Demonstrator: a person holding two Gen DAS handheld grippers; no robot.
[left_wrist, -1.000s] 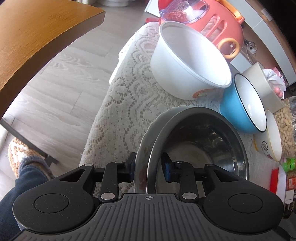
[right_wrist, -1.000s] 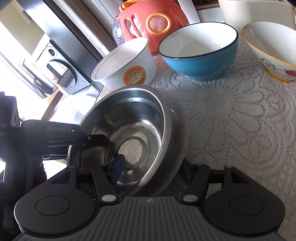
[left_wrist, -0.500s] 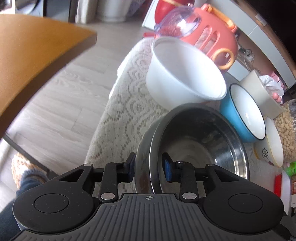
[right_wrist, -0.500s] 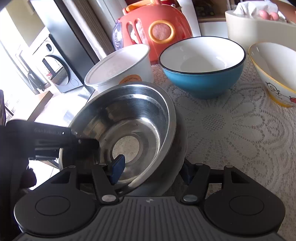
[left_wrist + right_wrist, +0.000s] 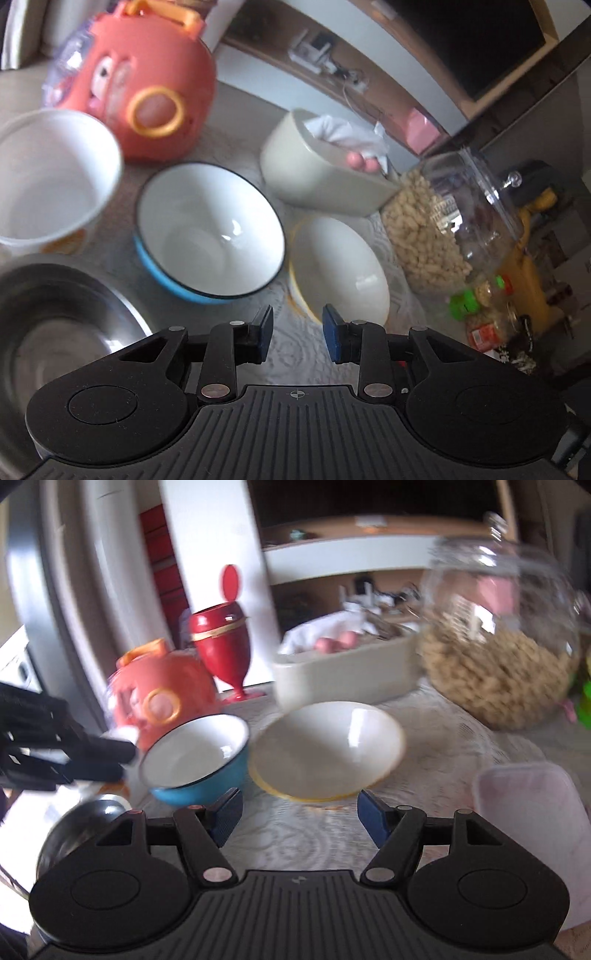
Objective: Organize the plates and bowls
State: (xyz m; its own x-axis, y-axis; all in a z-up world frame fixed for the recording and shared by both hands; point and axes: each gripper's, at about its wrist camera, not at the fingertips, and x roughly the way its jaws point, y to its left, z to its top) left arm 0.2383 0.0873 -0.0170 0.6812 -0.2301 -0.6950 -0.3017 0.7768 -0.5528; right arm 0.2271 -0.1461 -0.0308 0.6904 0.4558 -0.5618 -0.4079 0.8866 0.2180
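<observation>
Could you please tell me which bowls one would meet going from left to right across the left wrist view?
Shiny stainless steel bowl → white plastic tub-shaped bowl → blue bowl with white inside and dark rim → white bowl with yellow rim.

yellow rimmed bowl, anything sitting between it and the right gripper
Nothing visible does. In the right wrist view the right gripper has its jaws apart and empty, and only bare lace tablecloth lies between it and the yellow-rimmed bowl. The blue bowl sits just left of it, and the plastic container is off to the right.
</observation>
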